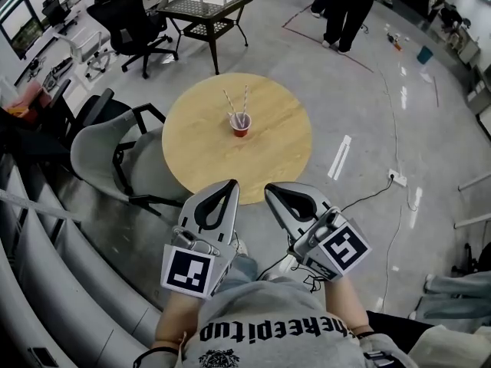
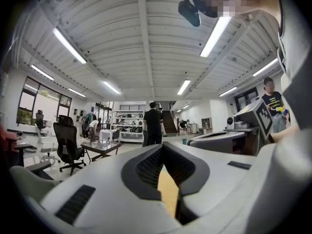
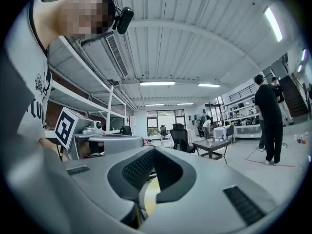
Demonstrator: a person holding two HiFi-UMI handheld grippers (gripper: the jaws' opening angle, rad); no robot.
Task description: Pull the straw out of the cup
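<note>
We see a small red plastic cup (image 1: 240,126) standing upright near the middle of the round pale wooden table (image 1: 207,156). In it stand a thin striped straw (image 1: 229,103), leaning left, and a second striped straw (image 1: 245,98), nearly upright.

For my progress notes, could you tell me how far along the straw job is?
Done: nothing; both straws stand in the red cup on the round table. In hand: left gripper and right gripper, shut and empty, at the table's near edge. Left: grip a straw, pull it out.

- We see one round table (image 1: 201,150) with a light wooden tabletop.
- Near its middle stands a red cup (image 1: 241,126) holding two straws (image 1: 245,98).
</note>
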